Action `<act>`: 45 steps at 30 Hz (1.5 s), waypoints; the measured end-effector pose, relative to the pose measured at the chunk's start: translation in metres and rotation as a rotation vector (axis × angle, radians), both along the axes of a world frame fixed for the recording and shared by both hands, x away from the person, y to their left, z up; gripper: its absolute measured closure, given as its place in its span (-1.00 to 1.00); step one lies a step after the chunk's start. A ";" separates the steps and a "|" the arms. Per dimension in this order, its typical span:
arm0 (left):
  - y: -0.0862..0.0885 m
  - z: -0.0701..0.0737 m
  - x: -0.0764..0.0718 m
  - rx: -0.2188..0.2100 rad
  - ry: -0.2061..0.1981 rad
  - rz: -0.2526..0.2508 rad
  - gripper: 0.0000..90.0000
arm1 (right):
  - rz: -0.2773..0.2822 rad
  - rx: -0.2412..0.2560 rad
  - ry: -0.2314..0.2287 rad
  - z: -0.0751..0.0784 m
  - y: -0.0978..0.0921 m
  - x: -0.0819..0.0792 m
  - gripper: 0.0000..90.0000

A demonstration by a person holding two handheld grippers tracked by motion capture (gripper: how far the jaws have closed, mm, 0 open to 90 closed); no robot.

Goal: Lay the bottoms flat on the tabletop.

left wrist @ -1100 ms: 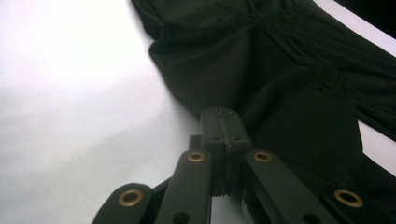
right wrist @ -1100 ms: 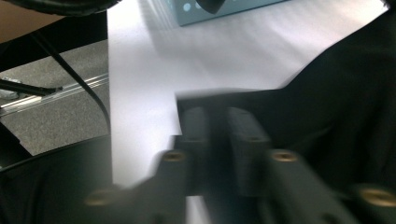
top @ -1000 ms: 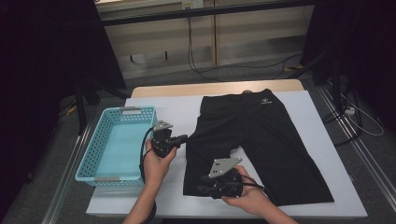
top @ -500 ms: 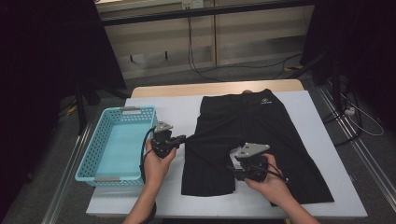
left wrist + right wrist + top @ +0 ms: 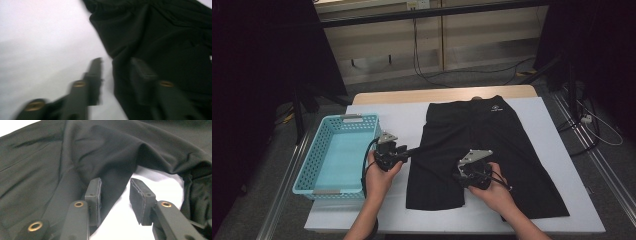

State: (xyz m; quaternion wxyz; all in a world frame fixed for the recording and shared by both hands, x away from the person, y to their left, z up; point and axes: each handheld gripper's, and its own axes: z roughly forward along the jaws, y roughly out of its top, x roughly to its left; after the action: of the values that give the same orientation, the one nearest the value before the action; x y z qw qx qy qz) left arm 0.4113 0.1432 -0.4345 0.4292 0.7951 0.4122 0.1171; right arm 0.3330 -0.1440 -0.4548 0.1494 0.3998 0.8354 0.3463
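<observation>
White table [image 5: 392, 117], dim room behind: black shorts [image 5: 492, 145] spread flat, basket [image 5: 319, 187] at 9 o'clock.

High view: left gripper [image 5: 412, 150] at the shorts' 9 o'clock edge, right gripper [image 5: 457, 175] at the inner leg edge toward 6 o'clock. Left gripper view: blurred, jaws apart, straddling the side hem, gripping nothing. Right gripper view: jaws apart beside a raised fold at 12 o'clock, empty. Likely risks: pinching one layer only, or uneven pulls bunching the cloth and skewing any fold.
</observation>
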 end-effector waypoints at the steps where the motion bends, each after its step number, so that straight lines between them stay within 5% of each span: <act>1: 0.000 0.000 -0.001 0.002 0.002 -0.005 0.11 | 0.001 0.000 -0.001 0.000 0.000 0.000 0.41; 9: 0.003 0.002 -0.014 0.043 0.042 -0.045 -0.19 | 0.035 0.028 0.014 -0.001 -0.002 0.003 0.95; 19: -0.001 -0.002 -0.024 0.077 0.078 -0.068 -0.23 | -0.026 0.069 -0.018 0.010 -0.031 -0.001 0.96; 23: -0.004 -0.006 -0.028 0.089 0.101 -0.079 -0.20 | -0.032 0.047 -0.004 0.007 -0.034 -0.002 0.95; 31: -0.014 -0.013 -0.035 0.130 0.147 -0.107 0.17 | -0.058 0.022 -0.021 0.006 -0.037 -0.003 0.87; 36: -0.014 -0.012 -0.036 0.150 0.176 -0.128 0.75 | -0.068 0.027 -0.030 0.007 -0.037 -0.004 0.69; 40: -0.014 -0.012 -0.036 0.139 0.199 -0.140 0.97 | -0.065 0.031 -0.033 0.008 -0.034 -0.004 0.59; 45: -0.013 -0.012 -0.034 0.118 0.210 -0.129 1.00 | -0.067 0.028 -0.024 0.009 -0.033 -0.005 0.58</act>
State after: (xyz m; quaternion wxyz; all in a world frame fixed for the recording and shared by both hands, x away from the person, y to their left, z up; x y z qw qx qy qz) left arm 0.3769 0.1303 -0.4465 0.3429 0.8517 0.3952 0.0293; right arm 0.3283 -0.1773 -0.4459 0.1653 0.4255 0.8148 0.3574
